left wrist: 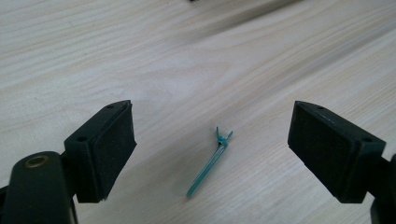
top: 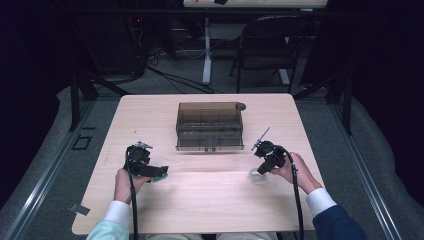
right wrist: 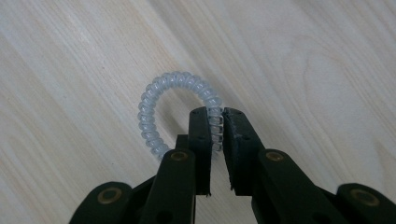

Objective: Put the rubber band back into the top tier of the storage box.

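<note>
A: Nearest the table's front edge, what's each hand doing?

B: Left gripper [top: 161,173] sits low over the pale wood-grain table [top: 210,210], jaws spread wide, nothing between the pads. In the left gripper view a thin teal plastic clip with a forked tip [left wrist: 210,161] lies flat on the wood in the gap between the jaws, touching neither pad.

A: And the right one?

B: Right gripper [right wrist: 215,128] is clamped on a clear spiral-coil hair tie [right wrist: 175,109]. Jaws pinch one side of the loop; the rest of the ring lies on the table ahead of the tips. In the high view the same tie [top: 256,174] shows as a pale ring just left of the right gripper [top: 264,170].

A: Hands apart?

B: Well apart, one toward each side of the table. Light sleeve on the left arm, dark blue on the right.

A: Further back?

B: Smoky translucent brown plastic organiser box [top: 209,126] near the table's middle, beyond both grippers, open compartments inside, contents too small to tell. Past the table, a dark folding chair [top: 272,45] on grey floor.
</note>
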The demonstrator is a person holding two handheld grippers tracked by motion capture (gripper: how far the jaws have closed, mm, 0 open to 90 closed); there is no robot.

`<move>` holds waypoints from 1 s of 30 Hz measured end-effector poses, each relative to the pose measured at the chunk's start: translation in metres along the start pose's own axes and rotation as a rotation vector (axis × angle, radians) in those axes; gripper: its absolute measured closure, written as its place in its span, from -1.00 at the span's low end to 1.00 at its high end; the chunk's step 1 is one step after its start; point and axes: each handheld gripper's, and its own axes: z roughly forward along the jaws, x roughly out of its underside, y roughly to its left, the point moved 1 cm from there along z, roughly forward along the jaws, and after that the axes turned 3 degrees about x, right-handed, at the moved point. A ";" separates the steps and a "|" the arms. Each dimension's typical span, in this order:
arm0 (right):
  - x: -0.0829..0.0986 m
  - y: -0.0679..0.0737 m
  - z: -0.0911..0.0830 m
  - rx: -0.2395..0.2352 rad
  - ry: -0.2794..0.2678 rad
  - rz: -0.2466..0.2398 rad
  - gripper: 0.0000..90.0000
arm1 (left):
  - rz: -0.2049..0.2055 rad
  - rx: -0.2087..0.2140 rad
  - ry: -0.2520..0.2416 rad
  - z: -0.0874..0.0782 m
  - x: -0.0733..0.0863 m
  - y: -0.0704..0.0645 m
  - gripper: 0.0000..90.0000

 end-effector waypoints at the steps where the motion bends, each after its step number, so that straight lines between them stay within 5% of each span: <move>1: 0.000 -0.001 -0.001 -0.004 0.004 0.000 0.83 | -0.002 0.000 0.000 0.000 0.000 0.000 -0.67; 30: -0.022 -0.028 -0.027 -0.004 0.000 -0.001 0.84 | -0.001 -0.002 0.009 0.002 0.000 0.000 -0.70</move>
